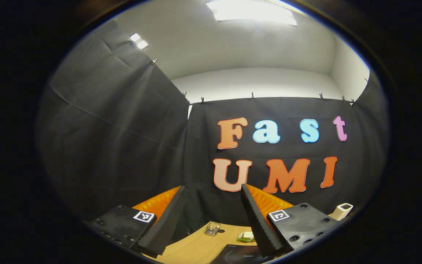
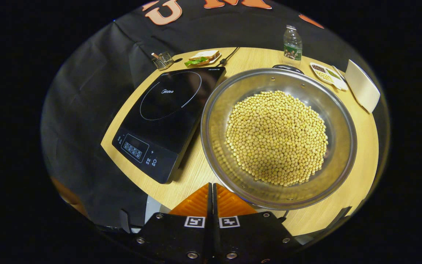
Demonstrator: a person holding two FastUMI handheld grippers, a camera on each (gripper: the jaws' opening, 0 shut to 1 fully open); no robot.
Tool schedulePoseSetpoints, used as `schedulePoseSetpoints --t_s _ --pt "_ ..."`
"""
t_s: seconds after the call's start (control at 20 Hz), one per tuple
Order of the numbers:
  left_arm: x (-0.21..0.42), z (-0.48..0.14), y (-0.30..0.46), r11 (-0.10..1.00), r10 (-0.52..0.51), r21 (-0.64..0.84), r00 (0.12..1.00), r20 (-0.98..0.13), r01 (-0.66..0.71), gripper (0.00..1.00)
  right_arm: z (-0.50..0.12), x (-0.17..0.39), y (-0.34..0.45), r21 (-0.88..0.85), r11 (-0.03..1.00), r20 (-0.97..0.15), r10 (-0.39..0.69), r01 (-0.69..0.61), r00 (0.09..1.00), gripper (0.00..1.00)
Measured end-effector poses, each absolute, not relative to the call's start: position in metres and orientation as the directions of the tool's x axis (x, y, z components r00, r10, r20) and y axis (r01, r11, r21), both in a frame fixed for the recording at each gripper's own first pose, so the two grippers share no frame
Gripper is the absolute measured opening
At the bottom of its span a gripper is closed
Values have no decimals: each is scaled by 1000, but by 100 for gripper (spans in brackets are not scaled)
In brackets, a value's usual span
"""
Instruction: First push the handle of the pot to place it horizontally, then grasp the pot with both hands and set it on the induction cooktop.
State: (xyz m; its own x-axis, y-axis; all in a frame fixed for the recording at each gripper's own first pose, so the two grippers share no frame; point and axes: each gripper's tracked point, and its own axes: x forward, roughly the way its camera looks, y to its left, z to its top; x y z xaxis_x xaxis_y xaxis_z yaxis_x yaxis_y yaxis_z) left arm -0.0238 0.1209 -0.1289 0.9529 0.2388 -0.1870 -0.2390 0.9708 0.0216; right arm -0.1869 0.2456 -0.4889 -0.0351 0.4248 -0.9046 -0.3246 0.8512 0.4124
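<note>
1. In the left gripper view, the left gripper point(image 1: 213, 220) is seen with its fingers spread wide and nothing held, raised and aimed at the booth wall. Low between the fingers, a strip of the wooden table point(image 1: 196, 247) is seen, with a small glass holder point(image 1: 213, 228), a sandwich plate point(image 1: 246, 237) and a corner of the induction cooktop point(image 1: 238, 255).

2. In the right gripper view, the right gripper point(image 2: 212, 192) is seen with its fingers pressed together on nothing, just beside the near rim of the pot point(image 2: 214, 124). The pot, filled with soybeans point(image 2: 277, 137), is set on the table point(image 2: 357, 154), just right of the induction cooktop point(image 2: 167, 117). A black handle point(image 2: 288, 67) is seen at its far rim. Behind it stand a water bottle point(image 2: 292, 43), a divided dish point(image 2: 326, 75) and a white box point(image 2: 362, 86).
</note>
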Motion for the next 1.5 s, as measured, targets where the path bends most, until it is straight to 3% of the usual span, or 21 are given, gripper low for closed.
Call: schedulePoseSetpoints --t_s 0.3,0.9,1.25,1.5 --pt "-23 -127 105 978 204 4 959 -198 -208 98 -493 -185 221 431 866 -899 438 -253 -33 0" --pt "-21 -123 83 985 161 -36 966 -203 -171 96 -506 -161 120 275 944 -957 287 -181 44 0" --pt "-19 -127 69 988 142 -32 966 -214 -152 97 -517 -148 88 268 957 -961 273 -107 34 0" --pt "-13 -133 61 990 128 -25 965 -227 -137 97 -528 -126 57 192 977 -978 198 -93 61 0"
